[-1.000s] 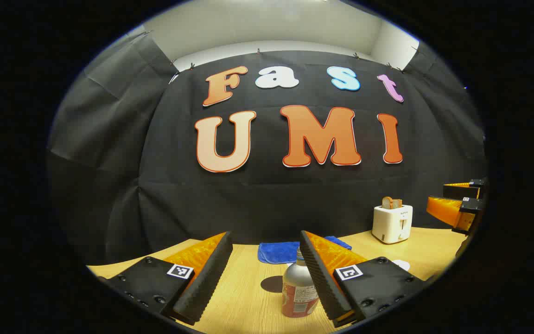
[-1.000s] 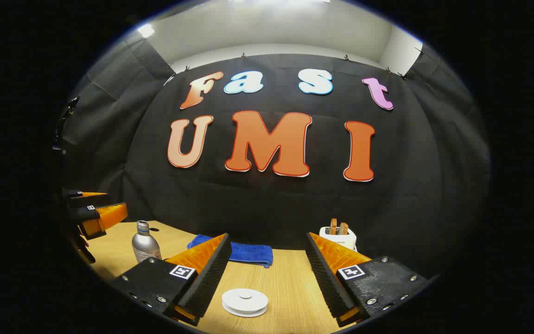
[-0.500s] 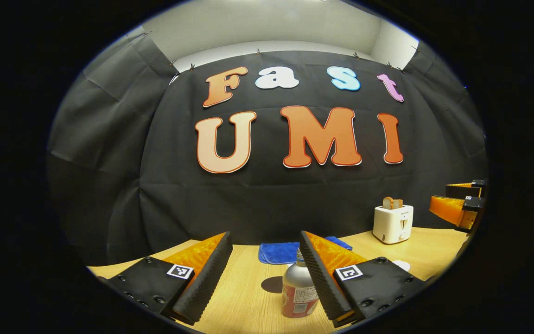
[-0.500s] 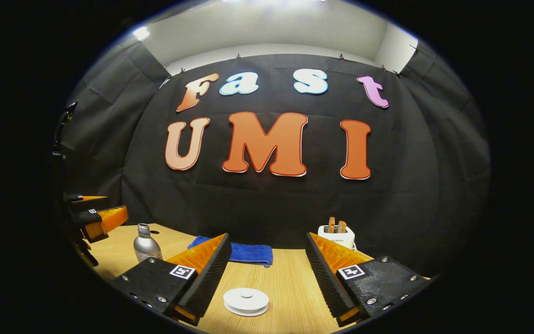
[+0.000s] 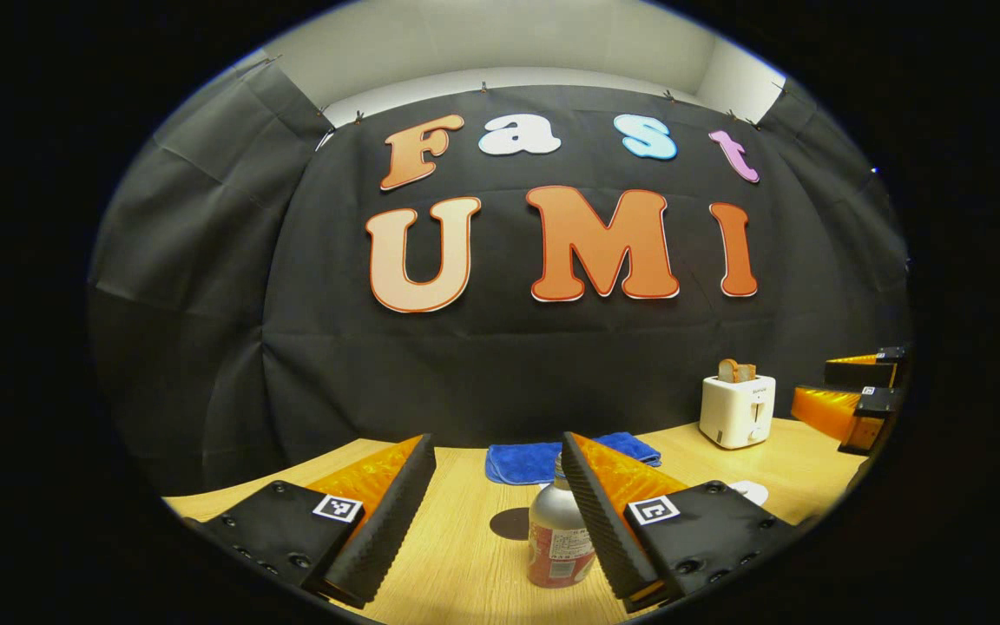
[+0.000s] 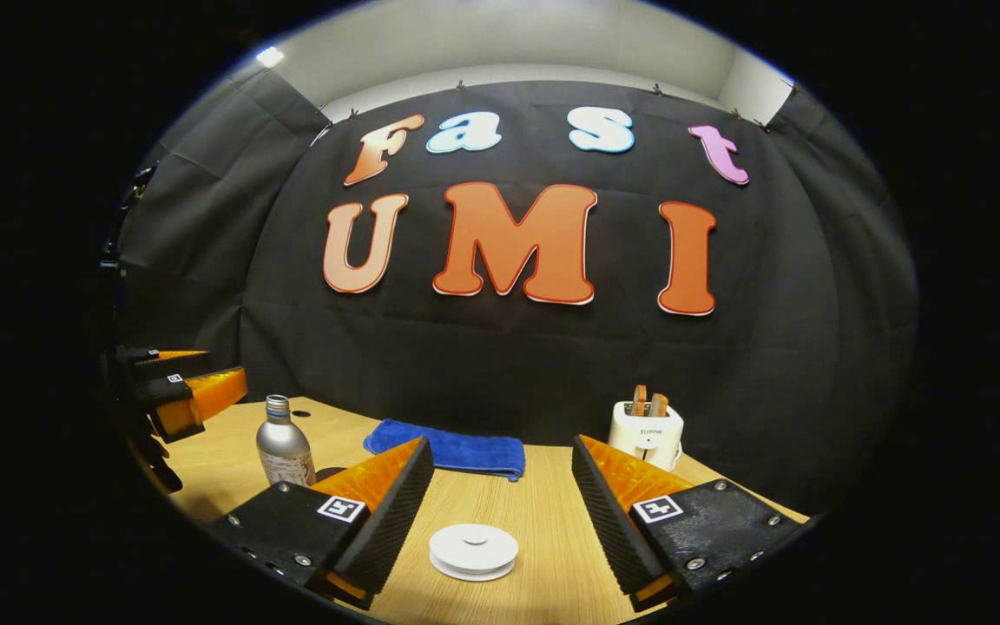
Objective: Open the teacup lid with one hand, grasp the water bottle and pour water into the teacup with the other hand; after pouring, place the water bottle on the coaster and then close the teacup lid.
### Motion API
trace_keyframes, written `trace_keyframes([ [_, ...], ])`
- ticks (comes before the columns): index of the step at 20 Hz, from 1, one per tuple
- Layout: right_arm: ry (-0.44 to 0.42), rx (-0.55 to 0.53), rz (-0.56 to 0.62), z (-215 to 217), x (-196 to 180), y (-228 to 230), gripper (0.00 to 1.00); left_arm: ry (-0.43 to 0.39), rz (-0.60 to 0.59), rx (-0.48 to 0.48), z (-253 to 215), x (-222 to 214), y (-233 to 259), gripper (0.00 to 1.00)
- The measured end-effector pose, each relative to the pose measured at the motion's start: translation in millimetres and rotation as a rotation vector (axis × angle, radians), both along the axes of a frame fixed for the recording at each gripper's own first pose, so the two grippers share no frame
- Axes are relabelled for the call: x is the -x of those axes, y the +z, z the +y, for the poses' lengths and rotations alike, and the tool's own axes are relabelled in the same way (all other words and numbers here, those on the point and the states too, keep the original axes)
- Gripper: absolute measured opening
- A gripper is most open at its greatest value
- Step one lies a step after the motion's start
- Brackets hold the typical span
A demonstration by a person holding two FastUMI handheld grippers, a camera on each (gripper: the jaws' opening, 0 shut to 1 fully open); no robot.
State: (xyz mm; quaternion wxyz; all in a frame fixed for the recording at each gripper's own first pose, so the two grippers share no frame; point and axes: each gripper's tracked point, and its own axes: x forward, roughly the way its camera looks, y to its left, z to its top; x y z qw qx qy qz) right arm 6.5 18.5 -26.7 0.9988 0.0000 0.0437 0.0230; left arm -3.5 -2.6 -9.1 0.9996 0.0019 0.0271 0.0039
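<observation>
Approach step: left gripper [image 5: 496, 512], fingers wide apart and empty, nears the water bottle [image 5: 559, 540] at lower centre; right gripper [image 6: 500, 512], likewise spread, frames the teacup lid [image 6: 473, 550], to be grasped next.

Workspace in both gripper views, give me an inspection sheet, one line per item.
Surface: light wooden table, flat.
Job's things: silver metal water bottle upright, uncapped; round white teacup lid in place; dark round coaster beyond the bottle, bare.
Clutter: folded blue cloth; white toaster with bread in its slots.
Grippers: left gripper open, bottle by one finger, untouched; right gripper open above the lid.
Cables: nothing seen.
Surroundings: black cloth wall, white wall above.
</observation>
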Motion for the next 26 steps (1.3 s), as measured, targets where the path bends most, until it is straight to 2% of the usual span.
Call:
trace_keyframes([
  [3,0.032,0.0,0.056,8.7,-9.9,-24.8,0.93,-0.004,0.012,0.006,0.7,2.2,-4.5,0.95],
  [4,0.037,0.004,0.081,10.8,-13.0,-34.6,0.91,-0.004,0.017,0.007,1.6,2.3,-6.1,0.99],
  [11,0.068,0.008,0.254,20.4,-28.1,-97.5,0.83,0.028,0.059,-0.011,13.4,3.3,-21.6,1.0],
  [15,0.075,-0.012,0.323,21.8,-33.0,-121.6,0.7,0.014,0.074,-0.014,10.6,3.6,-26.7,1.0],
  [16,0.083,-0.019,0.337,22.9,-33.8,-125.7,0.69,0.014,0.072,-0.014,10.4,2.0,-26.2,0.96],
  [18,0.1,-0.051,0.348,25.7,-36.0,-128.7,0.6,0.012,0.071,-0.014,9.5,1.1,-26.7,0.96],
  [19,0.104,-0.06,0.345,27.2,-38.8,-130.0,0.62,0.007,0.074,-0.011,7.9,1.8,-27.5,0.96],
  [20,0.105,-0.062,0.351,27.1,-41.3,-132.3,0.58,0.002,0.078,-0.012,6.4,2.2,-28.4,0.96],
  [21,0.106,-0.06,0.362,27.1,-42.0,-136.5,0.56,0.0,0.079,-0.015,5.1,2.1,-28.6,1.0],
  [22,0.109,-0.058,0.373,27.3,-42.7,-138.9,0.52,-0.001,0.08,-0.019,5.9,2.0,-28.8,0.96],
  [23,0.11,-0.053,0.38,27.1,-42.7,-142.3,0.51,-0.001,0.078,-0.022,6.1,1.7,-28.3,0.96],
  [26,0.122,-0.045,0.376,28.9,-42.1,-141.4,0.41,-0.003,0.082,-0.022,5.9,4.7,-29.4,1.0],
])
